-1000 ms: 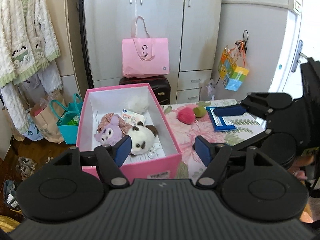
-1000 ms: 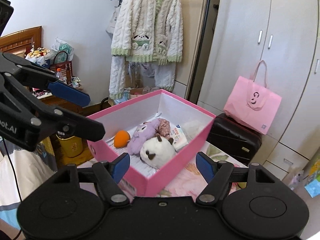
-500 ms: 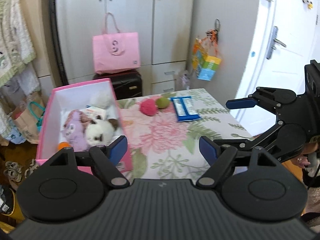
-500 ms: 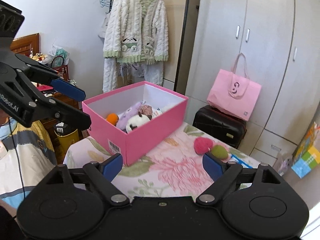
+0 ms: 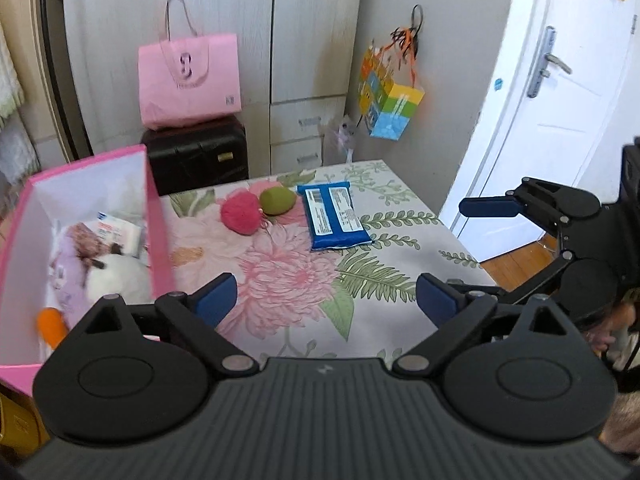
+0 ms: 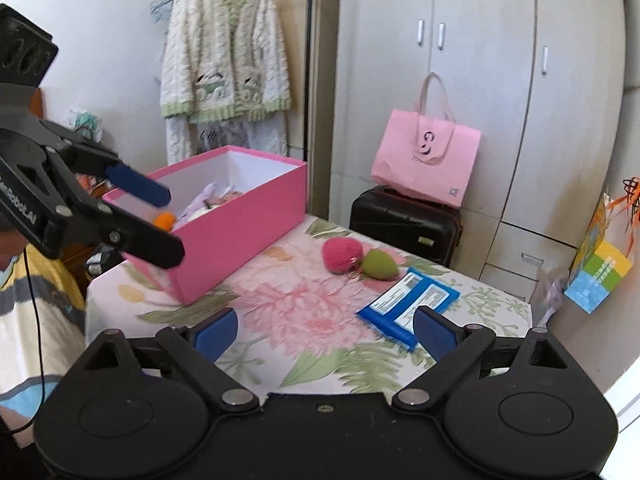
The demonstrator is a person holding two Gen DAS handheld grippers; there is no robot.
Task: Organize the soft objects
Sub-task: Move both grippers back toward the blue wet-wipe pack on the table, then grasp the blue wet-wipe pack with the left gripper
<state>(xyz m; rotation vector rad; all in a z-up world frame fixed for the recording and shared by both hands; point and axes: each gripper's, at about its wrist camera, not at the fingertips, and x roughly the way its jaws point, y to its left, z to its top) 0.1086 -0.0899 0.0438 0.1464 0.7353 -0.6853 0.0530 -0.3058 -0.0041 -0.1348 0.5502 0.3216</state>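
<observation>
Wardrobe doors and a white door fill the background of the left wrist view, above a table (image 5: pixel 280 300) covered in a flowered cloth. At the left edge stands an open pink box (image 5: pixel 158 216) already holding a purple plush (image 5: pixel 70 268), a white plush (image 5: pixel 116 280), an orange ball (image 5: pixel 50 320) and a small packet. Left on the cloth, in the upper middle, are a pink pompom (image 5: pixel 240 214) touching a green sponge (image 5: pixel 277 201), with a blue wipes pack (image 5: pixel 334 218) just beside them. The left gripper (image 5: pixel 326 298) has just been opening; its jaws stand wide apart with nothing between them. The right gripper (image 5: pixel 452 248), at the right edge, is likewise spread and empty.

From the right wrist view, the box sits at centre left, near the table's left edge. The right gripper (image 6: pixel 326 332) has also just been opening and holds nothing; the wipes pack lies near its right finger. By my reading, three items remain to be boxed. Bare cloth around them gives free approach, though the pack lies close to the far table edge.
</observation>
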